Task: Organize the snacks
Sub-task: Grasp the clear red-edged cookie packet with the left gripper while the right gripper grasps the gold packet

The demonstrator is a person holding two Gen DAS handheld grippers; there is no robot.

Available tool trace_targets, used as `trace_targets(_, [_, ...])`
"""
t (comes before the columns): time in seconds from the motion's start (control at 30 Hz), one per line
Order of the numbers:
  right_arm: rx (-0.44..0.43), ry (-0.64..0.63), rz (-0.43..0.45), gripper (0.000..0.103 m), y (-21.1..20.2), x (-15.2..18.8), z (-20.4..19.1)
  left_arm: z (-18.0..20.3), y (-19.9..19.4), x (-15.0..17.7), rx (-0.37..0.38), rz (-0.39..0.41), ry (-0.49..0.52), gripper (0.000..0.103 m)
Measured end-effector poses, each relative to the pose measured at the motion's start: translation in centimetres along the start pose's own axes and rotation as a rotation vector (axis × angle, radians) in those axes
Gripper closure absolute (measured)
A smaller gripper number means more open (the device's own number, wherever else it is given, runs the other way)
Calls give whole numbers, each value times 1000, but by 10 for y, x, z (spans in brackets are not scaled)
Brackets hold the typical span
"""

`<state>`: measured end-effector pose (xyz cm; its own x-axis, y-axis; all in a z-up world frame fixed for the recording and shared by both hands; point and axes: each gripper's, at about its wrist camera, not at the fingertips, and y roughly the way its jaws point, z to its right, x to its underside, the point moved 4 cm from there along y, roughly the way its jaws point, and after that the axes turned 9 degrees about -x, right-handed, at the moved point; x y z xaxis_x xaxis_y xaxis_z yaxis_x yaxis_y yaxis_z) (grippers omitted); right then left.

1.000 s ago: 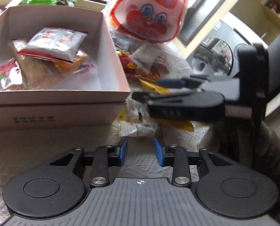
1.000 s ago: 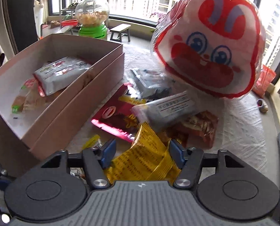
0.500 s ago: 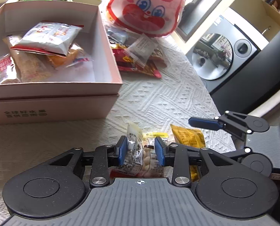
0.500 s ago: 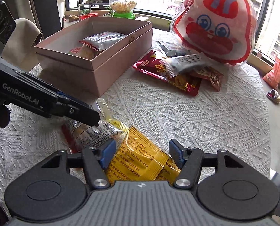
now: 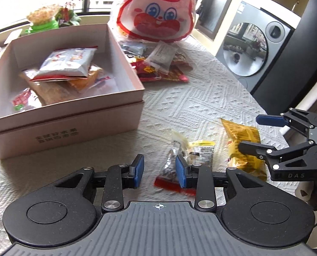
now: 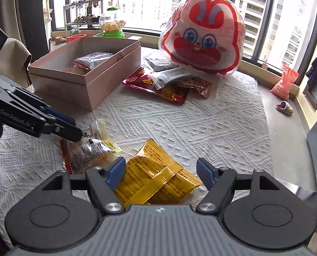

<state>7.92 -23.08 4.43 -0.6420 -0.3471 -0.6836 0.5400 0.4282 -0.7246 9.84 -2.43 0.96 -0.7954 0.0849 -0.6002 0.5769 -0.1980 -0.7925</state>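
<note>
A pink box (image 5: pixel 124 102) holds several snack packets and also shows in the right wrist view (image 6: pixel 107 85). My left gripper (image 5: pixel 159 171) is open; a clear packet with red and yellow ends (image 5: pixel 186 155) lies on the cloth at its right finger. The same packet shows in the right wrist view (image 6: pixel 88 151), with the left gripper's tip (image 6: pixel 73 132) touching it. My right gripper (image 6: pixel 160 173) is open around yellow packets (image 6: pixel 154 177), which lie on the table. In the left wrist view the right gripper (image 5: pixel 250 133) straddles the yellow packets (image 5: pixel 241 140).
A big red-and-white rabbit-face bag (image 6: pixel 203 36) stands at the back, with a pile of red and grey snack packets (image 6: pixel 167 83) before it. A white textured cloth (image 6: pixel 190 123) covers the table. A candy dispenser (image 6: pixel 112 24) stands on the sill.
Both grippers pulled back from the snack pile to the table's near side. The left gripper opened and let go of the clear packet. The right gripper opened wider; the yellow packets lie on the cloth.
</note>
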Motion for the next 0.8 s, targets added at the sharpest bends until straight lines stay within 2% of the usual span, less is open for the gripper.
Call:
trace_targets(0.1, [-14, 50, 21, 25, 1, 6, 7, -3, -11, -2, 15, 15, -29, 67])
trace_targets(0.17, [-33, 90, 27, 25, 2, 9, 11, 7, -12, -4, 27, 22, 1, 67])
trace_targets(0.27, [-40, 124, 36, 24, 1, 12, 16, 38, 1, 2, 38, -5, 120, 67])
trace_targets(0.37, [-36, 137, 40, 23, -4, 17, 18, 72, 8, 14, 5, 6, 308, 58])
trace_targets(0.4, [-40, 148, 42, 22, -5, 20, 20, 79, 8, 16, -7, 18, 358, 51])
trace_targets(0.47, [-63, 181, 54, 21, -8, 26, 24, 89, 10, 20, -8, 15, 413, 44])
trace_targets(0.53, [-101, 232, 67, 21, -9, 33, 30, 89, 9, 20, -4, 19, 411, 42])
trace_targets(0.63, [-160, 325, 99, 20, -9, 41, 42, 79, 6, 13, 1, 30, 335, 43])
trace_targets(0.73, [-170, 344, 117, 19, -10, 44, 43, 73, 16, 6, -31, 16, 303, 44])
trace_targets(0.8, [-156, 329, 112, 19, -9, 43, 39, 74, 21, 3, 16, 4, 281, 43])
